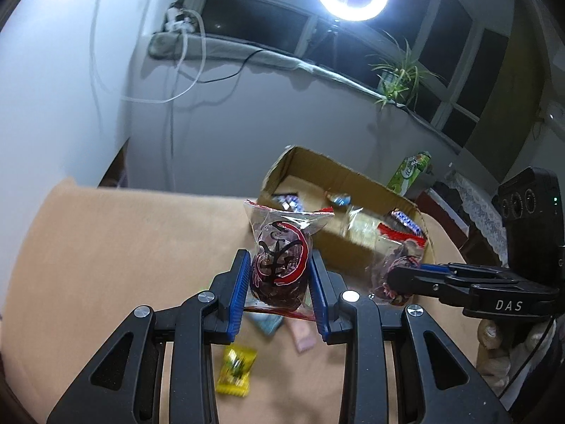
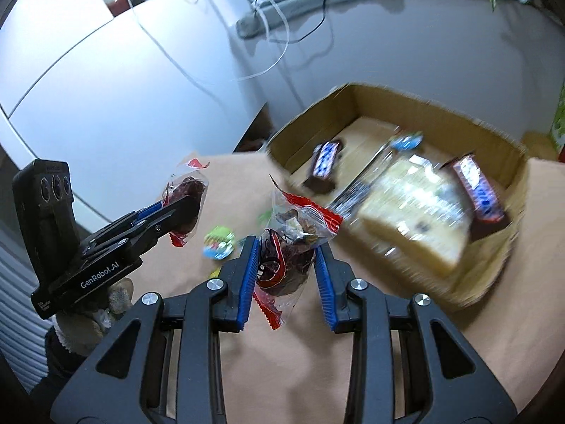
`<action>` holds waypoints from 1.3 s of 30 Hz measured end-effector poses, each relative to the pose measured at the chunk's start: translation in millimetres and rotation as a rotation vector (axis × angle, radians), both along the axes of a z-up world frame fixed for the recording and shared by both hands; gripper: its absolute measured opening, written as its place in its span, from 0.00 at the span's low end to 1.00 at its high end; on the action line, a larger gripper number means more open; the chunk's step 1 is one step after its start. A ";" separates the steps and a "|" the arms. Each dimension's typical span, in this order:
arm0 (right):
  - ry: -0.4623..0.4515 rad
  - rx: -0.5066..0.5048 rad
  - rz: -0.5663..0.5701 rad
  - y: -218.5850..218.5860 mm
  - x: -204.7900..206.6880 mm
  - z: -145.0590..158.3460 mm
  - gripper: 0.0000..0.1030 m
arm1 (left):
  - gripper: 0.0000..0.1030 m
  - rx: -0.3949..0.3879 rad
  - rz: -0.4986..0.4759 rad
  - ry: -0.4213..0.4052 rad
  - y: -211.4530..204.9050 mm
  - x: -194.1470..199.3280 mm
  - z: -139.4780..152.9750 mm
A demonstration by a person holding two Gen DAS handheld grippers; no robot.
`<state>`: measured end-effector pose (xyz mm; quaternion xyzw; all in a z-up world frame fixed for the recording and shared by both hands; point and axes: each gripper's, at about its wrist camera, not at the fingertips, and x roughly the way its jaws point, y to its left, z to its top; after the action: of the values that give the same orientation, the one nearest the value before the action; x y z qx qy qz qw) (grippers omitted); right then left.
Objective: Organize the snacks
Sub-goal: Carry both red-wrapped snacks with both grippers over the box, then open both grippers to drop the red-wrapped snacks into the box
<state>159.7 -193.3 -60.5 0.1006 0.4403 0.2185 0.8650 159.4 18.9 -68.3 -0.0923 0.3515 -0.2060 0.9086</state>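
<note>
Right gripper (image 2: 284, 268) clamped on a red-trimmed date packet (image 2: 286, 247), cardboard box (image 2: 416, 106) ahead-right and nearer; left gripper (image 1: 279, 282) pinching its twin packet (image 1: 280, 265), box (image 1: 317, 166) farther ahead-right.

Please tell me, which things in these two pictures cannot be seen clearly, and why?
- Right wrist view: contents of the cardboard box are motion-blurred; labels unreadable.
- Left wrist view: the left gripper and its dark snack packet hide table items behind them.
- Left wrist view: the yellow candy is blurred; print illegible.
</note>
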 end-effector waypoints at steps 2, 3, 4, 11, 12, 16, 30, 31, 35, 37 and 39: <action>-0.012 -0.007 -0.017 -9.4 5.2 3.3 0.32 | 0.30 0.007 -0.016 -0.004 -9.4 8.4 2.0; -0.018 -0.013 -0.025 -12.9 8.8 6.3 0.32 | 0.30 0.011 -0.024 -0.006 -13.7 12.7 2.5; -0.024 -0.017 -0.034 -16.9 12.5 8.9 0.32 | 0.30 0.016 -0.033 -0.007 -18.9 17.0 3.0; -0.070 -0.058 -0.098 -29.2 36.4 15.3 0.32 | 0.30 0.036 -0.074 -0.032 -46.7 35.3 10.3; -0.072 -0.062 -0.105 -30.3 39.5 14.9 0.32 | 0.30 0.038 -0.082 -0.032 -50.3 37.6 10.0; -0.073 -0.079 -0.129 -33.5 50.8 10.7 0.32 | 0.30 0.058 -0.104 -0.031 -64.3 46.3 5.9; -0.038 -0.112 -0.140 -30.6 73.7 -10.8 0.32 | 0.30 0.065 -0.127 -0.022 -83.4 65.7 -2.2; -0.036 -0.112 -0.137 -30.1 74.2 -11.6 0.32 | 0.30 0.065 -0.128 -0.020 -83.6 66.6 -3.1; -0.037 -0.134 -0.132 -26.8 74.7 -13.3 0.33 | 0.32 0.070 -0.126 -0.020 -84.4 68.0 -1.7; -0.047 -0.151 -0.141 -26.2 73.8 -12.5 0.34 | 0.51 0.075 -0.122 -0.026 -84.5 67.2 0.6; -0.055 -0.156 -0.154 -28.1 72.5 -11.4 0.49 | 0.65 0.078 -0.100 -0.034 -82.7 66.2 2.8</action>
<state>232.2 -221.5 -71.9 0.0605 0.4232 0.1189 0.8962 225.6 -63.8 -65.5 -0.0356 0.3479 -0.2386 0.9060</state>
